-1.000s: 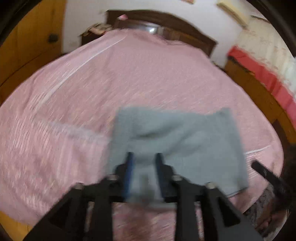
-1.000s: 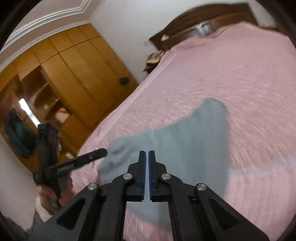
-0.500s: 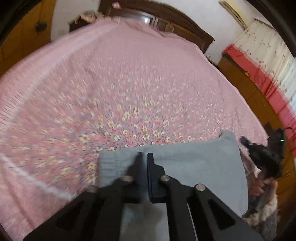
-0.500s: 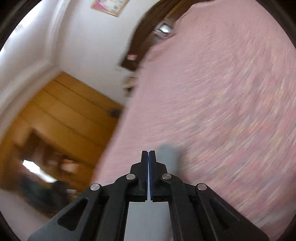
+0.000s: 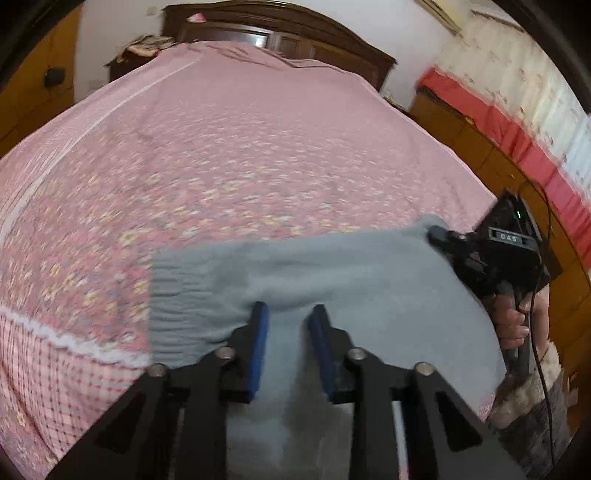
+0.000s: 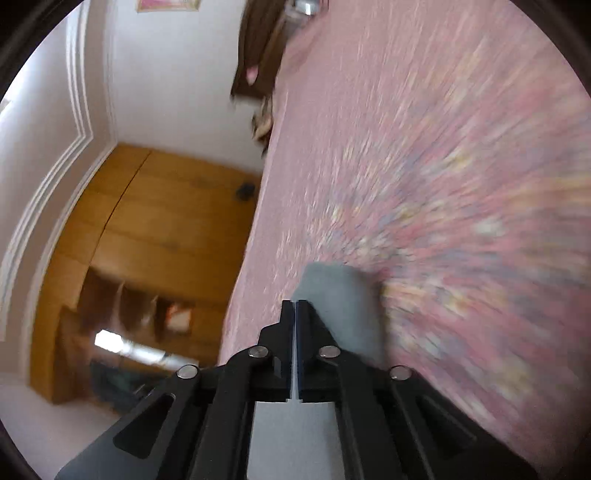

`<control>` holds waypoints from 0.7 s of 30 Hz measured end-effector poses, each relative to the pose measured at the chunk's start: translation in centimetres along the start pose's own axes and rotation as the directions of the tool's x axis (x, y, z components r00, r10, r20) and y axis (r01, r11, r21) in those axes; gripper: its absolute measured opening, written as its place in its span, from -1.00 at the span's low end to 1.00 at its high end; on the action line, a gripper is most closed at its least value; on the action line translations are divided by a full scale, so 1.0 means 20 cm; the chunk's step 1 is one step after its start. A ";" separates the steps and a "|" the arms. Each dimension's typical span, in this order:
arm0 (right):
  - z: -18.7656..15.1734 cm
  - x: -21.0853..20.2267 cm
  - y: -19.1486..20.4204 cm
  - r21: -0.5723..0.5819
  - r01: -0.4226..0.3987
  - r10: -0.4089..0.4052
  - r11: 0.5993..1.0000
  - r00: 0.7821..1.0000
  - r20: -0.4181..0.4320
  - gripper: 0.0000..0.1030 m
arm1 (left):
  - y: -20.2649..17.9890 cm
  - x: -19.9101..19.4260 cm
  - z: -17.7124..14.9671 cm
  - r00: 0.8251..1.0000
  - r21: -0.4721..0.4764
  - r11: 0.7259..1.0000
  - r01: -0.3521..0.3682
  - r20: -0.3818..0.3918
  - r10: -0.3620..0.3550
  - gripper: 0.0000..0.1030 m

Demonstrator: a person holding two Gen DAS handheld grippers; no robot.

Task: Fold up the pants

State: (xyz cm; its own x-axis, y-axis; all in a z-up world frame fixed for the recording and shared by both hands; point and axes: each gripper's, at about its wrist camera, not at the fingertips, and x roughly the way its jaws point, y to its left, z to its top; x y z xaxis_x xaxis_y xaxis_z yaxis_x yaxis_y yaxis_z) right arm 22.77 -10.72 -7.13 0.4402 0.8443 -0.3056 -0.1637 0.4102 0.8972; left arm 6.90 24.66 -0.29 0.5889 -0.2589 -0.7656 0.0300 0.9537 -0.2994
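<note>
Grey pants (image 5: 351,273) lie folded across the near edge of the pink flowered bed (image 5: 258,147). My left gripper (image 5: 288,314) is at their near edge. Its jaws are opening, and a ridge of grey cloth stands between the blue pads (image 5: 258,343), draped over the left one. My right gripper (image 5: 436,234), held in a hand (image 5: 513,321), pinches the pants' far right corner. In the right wrist view my right gripper (image 6: 296,304) is shut, with the grey pants (image 6: 343,306) just beside and under its tips.
A dark wooden headboard (image 5: 280,22) closes the far end of the bed. A nightstand with clutter (image 5: 144,44) stands at the far left. A wooden wardrobe (image 6: 147,221) is on the left, a low cabinet (image 5: 461,140) under red-trimmed curtains on the right.
The pants came down from hanging spread to lying on the bed's near edge. My left jaws closed on them and have now parted. My right gripper rolled and sank toward the bed.
</note>
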 end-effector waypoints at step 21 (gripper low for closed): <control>-0.36 -0.12 0.14 0.021 0.065 -0.059 0.998 0.970 -0.236 -0.94 | -0.20 -0.07 -0.30 0.999 0.061 0.998 -0.031 0.010 0.030 -0.32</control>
State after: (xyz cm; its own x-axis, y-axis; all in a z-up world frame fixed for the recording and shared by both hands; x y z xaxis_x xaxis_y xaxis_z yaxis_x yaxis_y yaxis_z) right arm 14.89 -9.06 -6.15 0.2285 0.8763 -0.4242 -0.1157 0.4571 0.8819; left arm 0.99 20.34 -1.41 0.5975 -0.2285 -0.7686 0.0612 0.9687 -0.2404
